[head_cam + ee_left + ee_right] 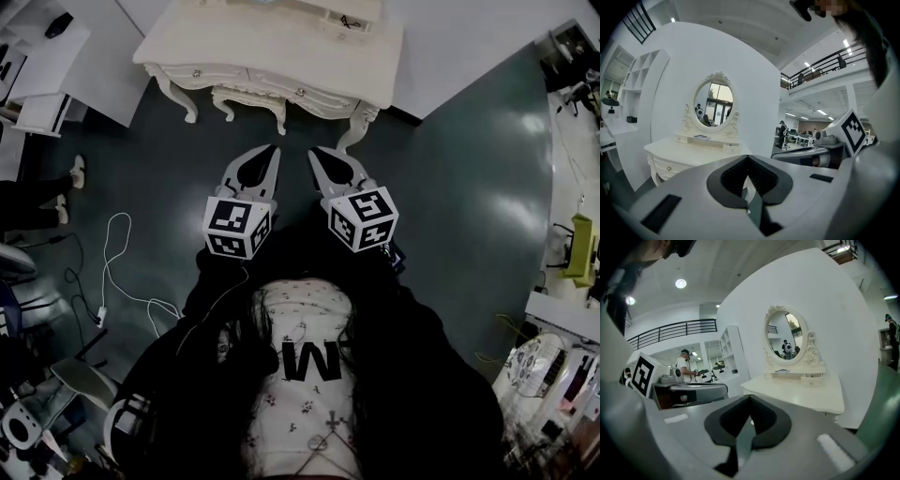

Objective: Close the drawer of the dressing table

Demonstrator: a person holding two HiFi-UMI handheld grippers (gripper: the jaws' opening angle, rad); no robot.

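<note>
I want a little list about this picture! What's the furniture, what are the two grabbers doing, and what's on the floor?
furniture: cream dressing table with an oval mirror
left gripper: shut, empty, pointing at the table, not touching it
right gripper: shut, empty, next to the left one
floor: dark green, with a white cable on the left
drawers: cannot tell if one is open

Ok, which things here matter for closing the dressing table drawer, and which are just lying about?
For the job: dressing table, left gripper, right gripper.
Just lying about: white cable, a bystander's shoes.
</note>
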